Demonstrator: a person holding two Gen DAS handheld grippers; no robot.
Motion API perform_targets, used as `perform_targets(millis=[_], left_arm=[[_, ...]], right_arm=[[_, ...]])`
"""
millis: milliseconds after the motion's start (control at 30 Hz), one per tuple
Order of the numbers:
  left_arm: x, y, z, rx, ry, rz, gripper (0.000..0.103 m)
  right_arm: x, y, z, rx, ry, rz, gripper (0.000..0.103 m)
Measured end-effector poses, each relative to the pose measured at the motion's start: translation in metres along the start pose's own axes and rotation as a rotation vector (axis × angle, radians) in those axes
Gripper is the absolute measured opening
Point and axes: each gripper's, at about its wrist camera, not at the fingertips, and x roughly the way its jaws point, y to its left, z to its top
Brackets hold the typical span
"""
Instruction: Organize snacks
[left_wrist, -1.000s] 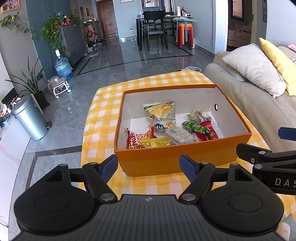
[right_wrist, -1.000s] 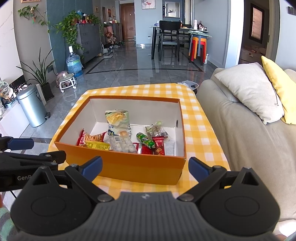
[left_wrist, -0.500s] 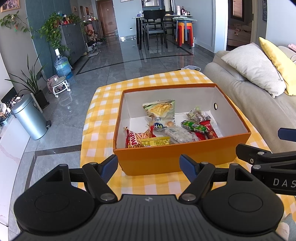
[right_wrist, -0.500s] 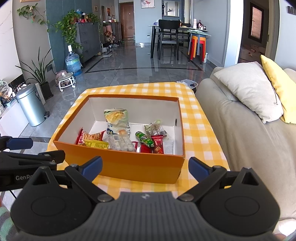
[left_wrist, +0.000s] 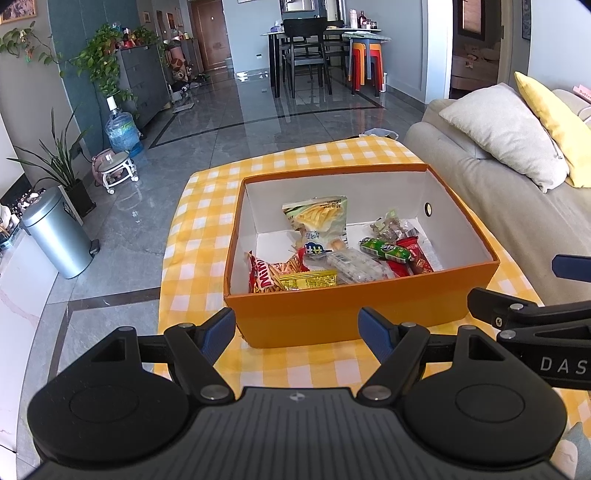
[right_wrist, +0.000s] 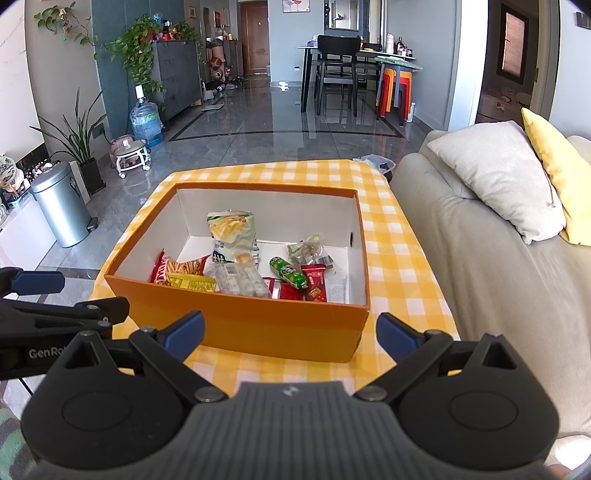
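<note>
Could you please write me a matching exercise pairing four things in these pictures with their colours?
Things:
1. box
2. sausage snack
3. bin
4. cushion

Colours:
A. green
B. silver
C. yellow
D. orange

Pairs: 1-D, 2-A, 3-B, 4-C

Left claw (left_wrist: 296, 329), right claw (right_wrist: 290, 332): both agape, empty.

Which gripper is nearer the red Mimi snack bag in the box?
Left. The left gripper sits open before the near wall, roughly in line with the red Mimi snack bag; the right gripper, also open, sits further toward the box's right end.
</note>
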Motion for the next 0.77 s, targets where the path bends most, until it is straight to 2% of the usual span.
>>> perform_targets(millis=[767], left_arm=[[-0.0023,0.0031,0.0036,0.014,-0.006,-0.007,0.089]], right_arm=[[0.0041,0.0007,-0.0033,-0.012,0.016,0.004,0.096]])
